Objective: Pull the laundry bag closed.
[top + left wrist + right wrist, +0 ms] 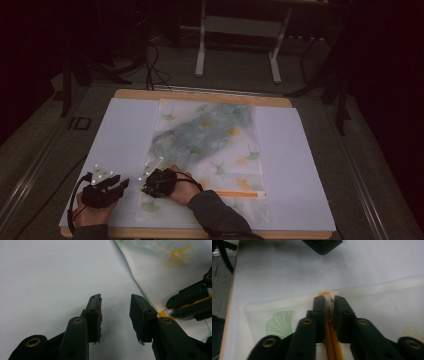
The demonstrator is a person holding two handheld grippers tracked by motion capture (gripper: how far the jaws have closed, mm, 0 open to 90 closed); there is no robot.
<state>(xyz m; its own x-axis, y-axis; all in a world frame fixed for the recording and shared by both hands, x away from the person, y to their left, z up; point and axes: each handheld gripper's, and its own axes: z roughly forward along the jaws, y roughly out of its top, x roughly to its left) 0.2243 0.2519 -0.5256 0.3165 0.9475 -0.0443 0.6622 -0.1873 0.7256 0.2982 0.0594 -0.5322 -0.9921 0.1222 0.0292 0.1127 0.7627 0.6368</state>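
Orange zipper (329, 326) clamped by right hand-held gripper (329, 300) | left hand-held gripper (115, 315) released | pouch (210, 145) flat

Orange zipper (331, 345) slider hidden (between jaws).

The bench (300, 165) is bare white on both sides of the leaf-print bag (210, 150). The left tool (125, 184) and right tool (145, 182) sit close together at the bag's near left edge.
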